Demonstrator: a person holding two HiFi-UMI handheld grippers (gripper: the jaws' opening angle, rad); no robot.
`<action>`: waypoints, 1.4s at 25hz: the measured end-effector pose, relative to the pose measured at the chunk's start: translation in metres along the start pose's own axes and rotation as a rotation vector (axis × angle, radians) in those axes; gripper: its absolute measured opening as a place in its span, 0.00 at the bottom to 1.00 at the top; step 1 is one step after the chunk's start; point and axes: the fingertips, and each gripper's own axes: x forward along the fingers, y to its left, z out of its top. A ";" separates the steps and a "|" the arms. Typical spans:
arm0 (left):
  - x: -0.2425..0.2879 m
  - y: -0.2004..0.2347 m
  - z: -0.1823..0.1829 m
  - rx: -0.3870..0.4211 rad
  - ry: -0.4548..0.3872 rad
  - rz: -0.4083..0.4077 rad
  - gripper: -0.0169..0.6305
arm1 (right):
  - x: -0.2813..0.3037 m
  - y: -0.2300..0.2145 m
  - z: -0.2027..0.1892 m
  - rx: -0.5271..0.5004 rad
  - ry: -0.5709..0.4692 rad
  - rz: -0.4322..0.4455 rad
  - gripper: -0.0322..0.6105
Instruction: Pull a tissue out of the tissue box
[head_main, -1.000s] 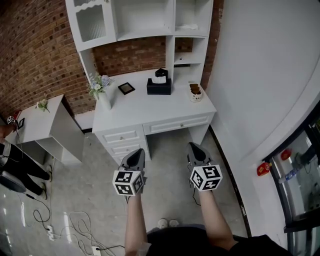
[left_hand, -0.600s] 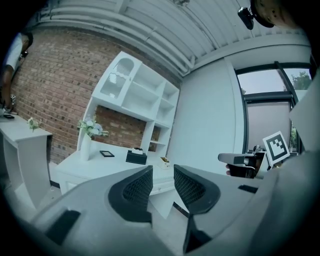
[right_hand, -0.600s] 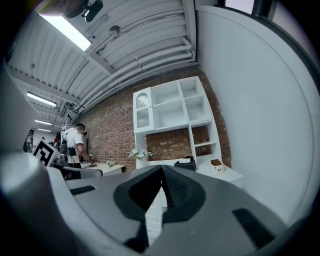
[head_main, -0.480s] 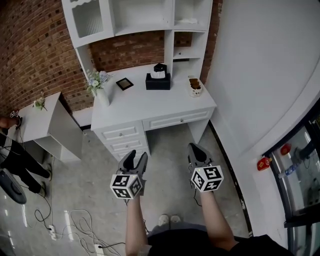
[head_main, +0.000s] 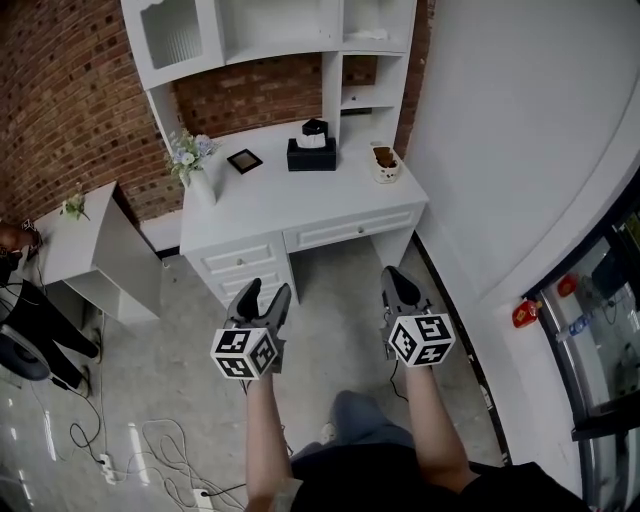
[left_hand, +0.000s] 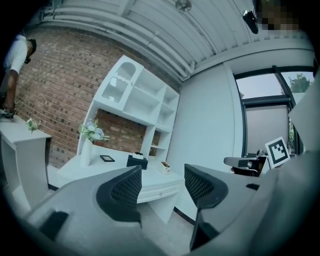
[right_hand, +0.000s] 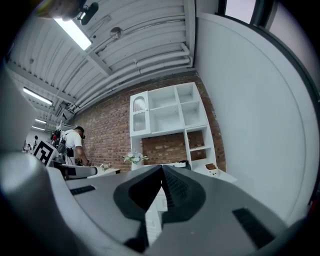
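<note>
Sitting on one desk (head_main: 290, 205): one tissue box (head_main: 311, 155).

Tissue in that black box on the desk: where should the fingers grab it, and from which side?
Probably pinch the white tissue where it stands above the black box, coming down from above on the open front side of the desk; the brick wall and shelves close off the back.

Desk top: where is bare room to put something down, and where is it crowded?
The desk is bare along its whole front half, before the flower vase, picture frame, tissue box and small holder. The back strip, where these stand, is crowded.
</note>
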 end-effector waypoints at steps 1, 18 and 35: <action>0.002 0.000 0.005 0.006 -0.008 -0.004 0.40 | 0.001 -0.001 0.004 -0.001 -0.010 -0.005 0.05; 0.133 0.060 0.055 0.089 -0.075 -0.014 0.40 | 0.138 -0.056 0.044 -0.022 -0.139 0.017 0.05; 0.419 0.221 0.059 0.024 0.002 0.103 0.40 | 0.470 -0.168 -0.001 -0.018 0.057 0.135 0.05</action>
